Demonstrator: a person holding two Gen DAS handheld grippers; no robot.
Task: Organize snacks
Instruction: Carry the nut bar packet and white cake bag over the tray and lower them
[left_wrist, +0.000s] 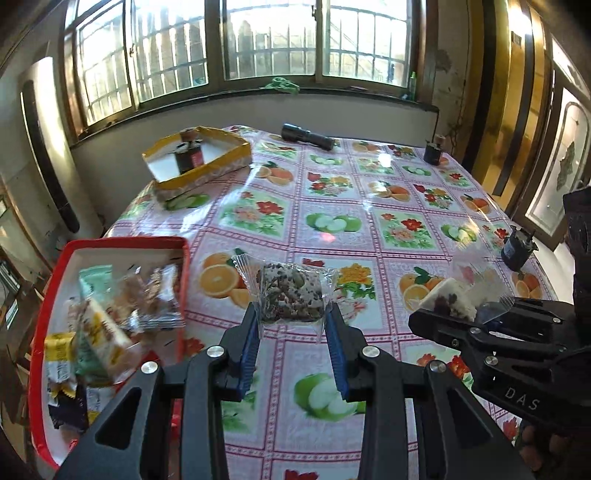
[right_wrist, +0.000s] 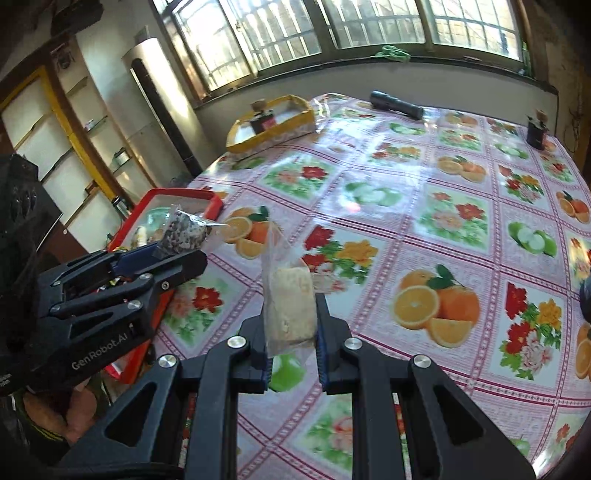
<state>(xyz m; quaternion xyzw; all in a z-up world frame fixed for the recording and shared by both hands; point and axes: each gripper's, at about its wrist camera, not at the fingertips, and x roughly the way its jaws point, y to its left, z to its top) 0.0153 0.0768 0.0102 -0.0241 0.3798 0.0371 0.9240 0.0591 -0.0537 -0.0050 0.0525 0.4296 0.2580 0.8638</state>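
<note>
My left gripper (left_wrist: 291, 314) is shut on a clear-wrapped seed-and-nut bar (left_wrist: 290, 293), held above the table just right of the red tray (left_wrist: 110, 242). The tray holds several wrapped snacks (left_wrist: 107, 314). My right gripper (right_wrist: 291, 321) is shut on a clear-wrapped pale nougat bar (right_wrist: 290, 314), held upright above the table. The right gripper and its bar (left_wrist: 448, 299) show at the right of the left wrist view. The left gripper with its seed bar (right_wrist: 184, 232) shows at the left of the right wrist view, over the red tray (right_wrist: 212, 195).
A yellow box (left_wrist: 229, 162) holding a dark jar (left_wrist: 188, 155) sits at the table's far left. A black flashlight (left_wrist: 308, 136) lies at the far edge. Two small dark jars (left_wrist: 432, 151) (left_wrist: 517, 247) stand on the right. A fruit-pattern cloth (left_wrist: 332, 221) covers the table.
</note>
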